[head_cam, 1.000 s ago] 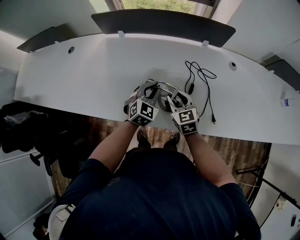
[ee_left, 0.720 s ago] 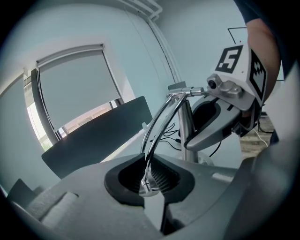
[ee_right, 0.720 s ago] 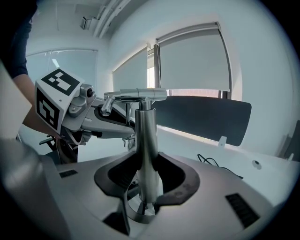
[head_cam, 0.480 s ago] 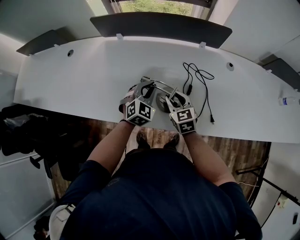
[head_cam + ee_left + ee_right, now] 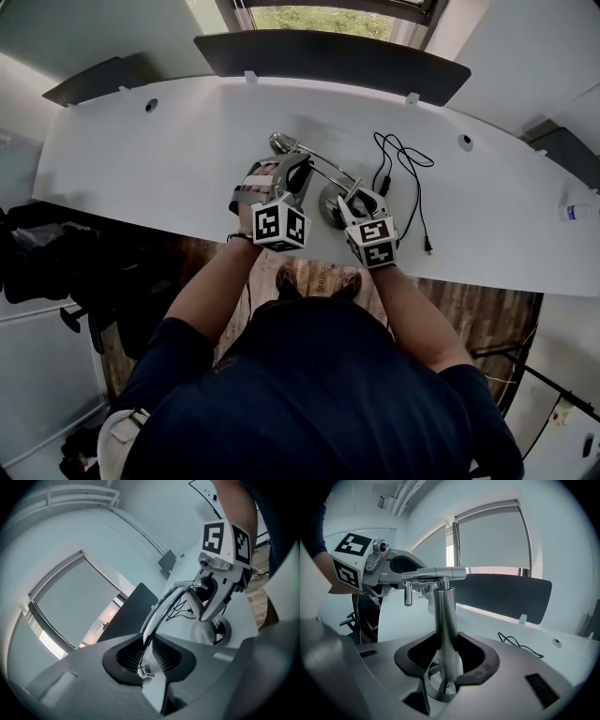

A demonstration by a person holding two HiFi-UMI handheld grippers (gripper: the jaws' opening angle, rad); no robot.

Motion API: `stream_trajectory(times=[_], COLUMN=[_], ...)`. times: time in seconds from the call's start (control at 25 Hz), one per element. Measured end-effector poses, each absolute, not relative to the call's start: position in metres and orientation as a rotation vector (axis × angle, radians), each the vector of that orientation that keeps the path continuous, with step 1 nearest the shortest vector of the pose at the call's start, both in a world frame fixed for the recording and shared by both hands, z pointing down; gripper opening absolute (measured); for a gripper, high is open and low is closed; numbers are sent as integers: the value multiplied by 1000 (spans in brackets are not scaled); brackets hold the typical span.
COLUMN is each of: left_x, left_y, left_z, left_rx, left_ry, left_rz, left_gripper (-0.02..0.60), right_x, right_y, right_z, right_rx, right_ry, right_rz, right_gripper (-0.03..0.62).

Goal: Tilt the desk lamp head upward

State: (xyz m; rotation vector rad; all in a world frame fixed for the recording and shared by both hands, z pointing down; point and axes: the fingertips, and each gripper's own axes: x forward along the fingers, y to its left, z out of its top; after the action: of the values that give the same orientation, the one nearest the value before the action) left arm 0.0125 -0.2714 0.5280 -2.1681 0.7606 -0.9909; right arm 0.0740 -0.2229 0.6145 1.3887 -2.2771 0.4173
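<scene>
The desk lamp is found on the white desk (image 5: 169, 150), near its front edge and directly before the person. Its round base (image 5: 328, 208) is set just left of the right gripper (image 5: 446, 660), which is closed firmly on the upright stem (image 5: 446, 620); both pads are seen pressed against the chrome tube, so the lamp is held steady.

The coming move is judged to depend on one relation. From the top of the stem, the thin chrome arm (image 5: 161, 609) is stretched away to the far left in the head view, and the lamp head (image 5: 278, 142) is carried at its outer end. The long axis is therefore laid obliquely, from the stem near the right hand toward the lamp head just beyond the tips of the left gripper (image 5: 147, 648). The left hand is clearly the nearer one to the lamp head.

The jaws of the left gripper have just been opening. The chrome arm is passed between them, but it is no longer squeezed: a small gap is seen beside it on one side. The lamp head itself is not shown in the left gripper view.

A black power cable (image 5: 405, 155) is left lying on the desk to the right of the lamp, apart from both grippers.
</scene>
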Motion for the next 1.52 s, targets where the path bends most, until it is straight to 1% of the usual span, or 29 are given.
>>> stream_trajectory(times=[0.92, 1.52], left_x=[25, 39], left_y=[-252, -237], left_z=[471, 447], left_rx=[-1818, -1758], left_ry=[595, 574], left_rz=[-1030, -1017], left_gripper=[83, 110], right_x=[72, 72], right_y=[-221, -223], right_z=[617, 617], right_rx=[1359, 1361], right_ry=[-2245, -2238], right_rz=[426, 408], right_gripper=[146, 146])
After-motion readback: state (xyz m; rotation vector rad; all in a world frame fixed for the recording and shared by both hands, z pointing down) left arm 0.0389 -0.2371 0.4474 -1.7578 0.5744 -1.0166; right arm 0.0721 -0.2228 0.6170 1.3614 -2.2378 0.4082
